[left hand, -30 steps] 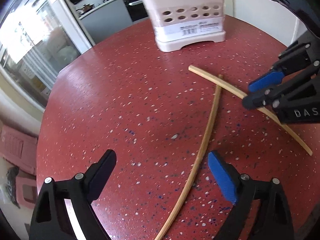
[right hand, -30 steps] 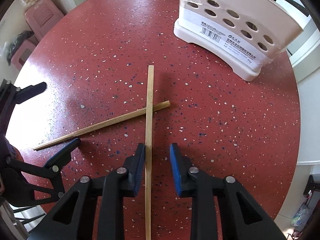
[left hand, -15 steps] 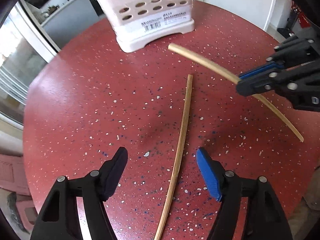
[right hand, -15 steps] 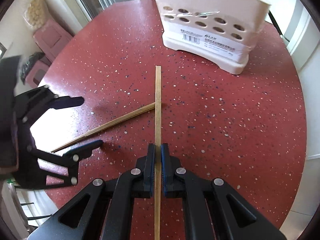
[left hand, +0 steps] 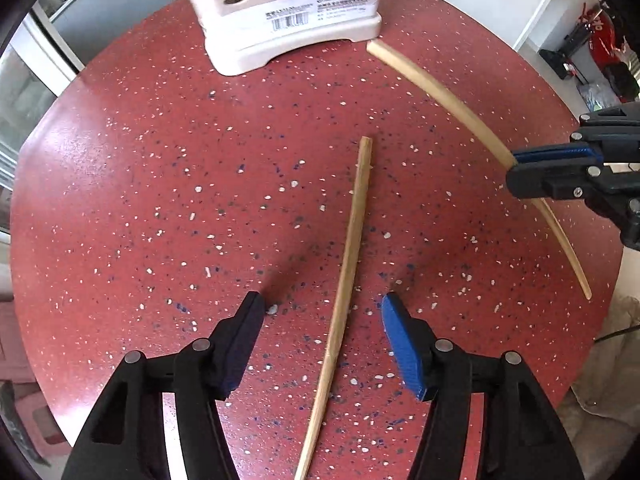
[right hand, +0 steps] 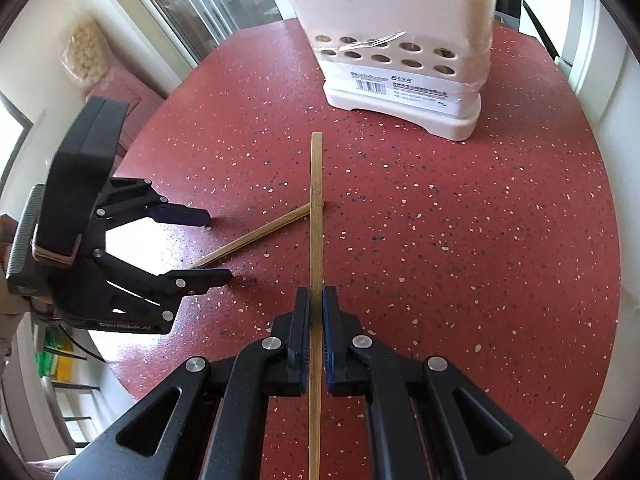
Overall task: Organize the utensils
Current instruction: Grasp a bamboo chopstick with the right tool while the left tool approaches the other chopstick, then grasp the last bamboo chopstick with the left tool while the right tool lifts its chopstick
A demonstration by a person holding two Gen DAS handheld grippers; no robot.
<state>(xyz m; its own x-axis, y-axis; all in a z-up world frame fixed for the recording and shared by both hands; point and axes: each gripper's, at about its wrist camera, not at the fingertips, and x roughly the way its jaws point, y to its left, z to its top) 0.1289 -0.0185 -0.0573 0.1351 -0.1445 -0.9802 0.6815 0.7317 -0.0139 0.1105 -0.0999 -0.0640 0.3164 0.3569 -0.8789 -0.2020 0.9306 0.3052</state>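
Note:
Two wooden chopsticks are in play on a round red speckled table. My right gripper is shut on one chopstick and holds it above the table, pointing toward the pale utensil holder; the same chopstick shows in the left wrist view. The other chopstick lies flat on the table between the open fingers of my left gripper, which is low over it. It also shows in the right wrist view, with the left gripper around it.
The utensil holder stands at the table's far side, with dark utensils in it. The table edge drops off at right and left. A pink stool and glass doors lie beyond the table.
My right gripper closed on its chopstick and lifted it off the other one. My left gripper moved forward and down, so the lying chopstick now sits between its fingers.

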